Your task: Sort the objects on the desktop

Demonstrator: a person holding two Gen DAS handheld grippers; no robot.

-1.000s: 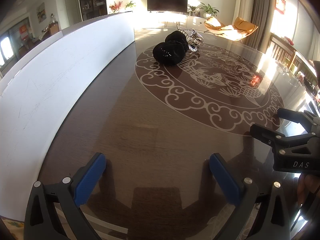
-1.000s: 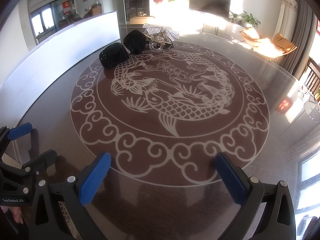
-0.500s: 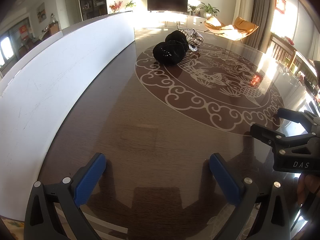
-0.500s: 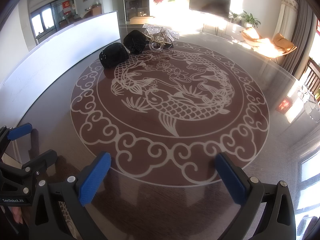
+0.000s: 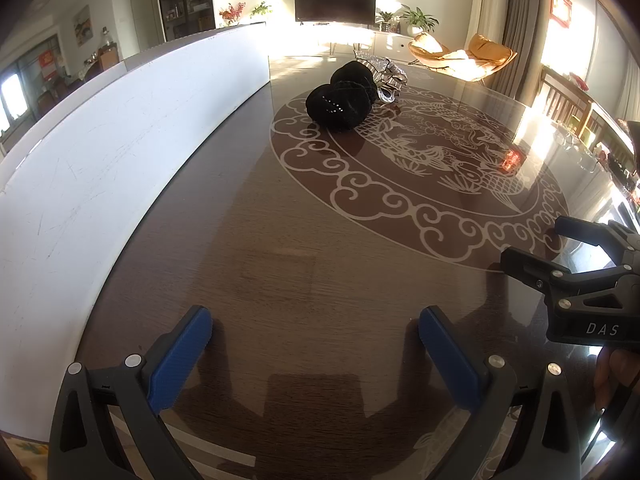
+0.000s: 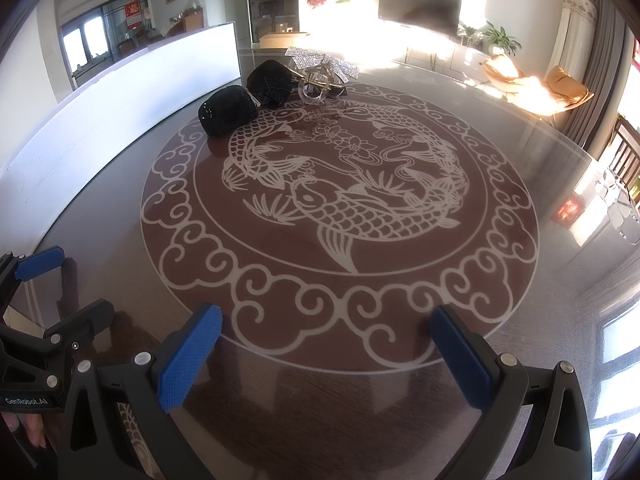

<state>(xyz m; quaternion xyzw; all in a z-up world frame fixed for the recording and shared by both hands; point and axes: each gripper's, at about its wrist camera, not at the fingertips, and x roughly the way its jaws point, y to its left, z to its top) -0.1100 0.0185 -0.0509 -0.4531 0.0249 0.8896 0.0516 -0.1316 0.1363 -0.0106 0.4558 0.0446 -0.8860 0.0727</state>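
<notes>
Two black pouches (image 6: pixel 228 110), far beyond right gripper (image 6: pixel 326 354)

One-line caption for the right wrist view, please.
Open right hand-held gripper low over the koi-patterned table; two black pouches and sparkly accessories far across, untouched.

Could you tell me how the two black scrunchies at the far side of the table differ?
The nearer scrunchie lies on the edge of the round pattern, apart from the clear clip; the farther scrunchie sits beyond the pattern, right beside that clip. The nearer one shows small glinting dots; the farther one shows none clearly. Both are black, puffy and touching each other.
</notes>
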